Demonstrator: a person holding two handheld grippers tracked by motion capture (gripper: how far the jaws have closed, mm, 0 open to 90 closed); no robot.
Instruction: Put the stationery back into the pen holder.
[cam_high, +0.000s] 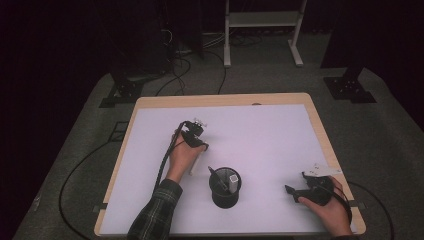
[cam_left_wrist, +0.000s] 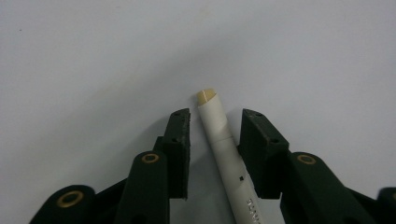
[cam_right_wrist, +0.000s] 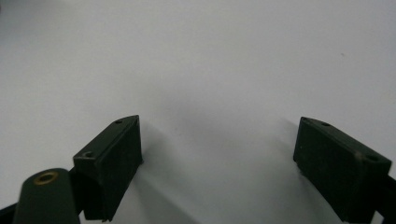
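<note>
A white marker (cam_left_wrist: 223, 149) with a pale tan end lies on the white table top between the jaws of my left gripper (cam_left_wrist: 215, 116). One black pad (cam_left_wrist: 257, 144) is at the marker's side, while the other pad (cam_left_wrist: 180, 149) stands a small gap away, so the jaws are not clamped. From above, the left gripper (cam_high: 196, 141) points down at the table left of centre, held by a hand in a plaid sleeve. My right gripper (cam_right_wrist: 218, 122) is wide open over bare table, near the front right corner (cam_high: 296, 183).
A black pen cup (cam_high: 225, 188) holding a dark pen and a white item stands between the two hands, near the front. The table (cam_high: 260, 130) has a wooden rim. A cable (cam_high: 165, 160) trails from the left gripper along the forearm.
</note>
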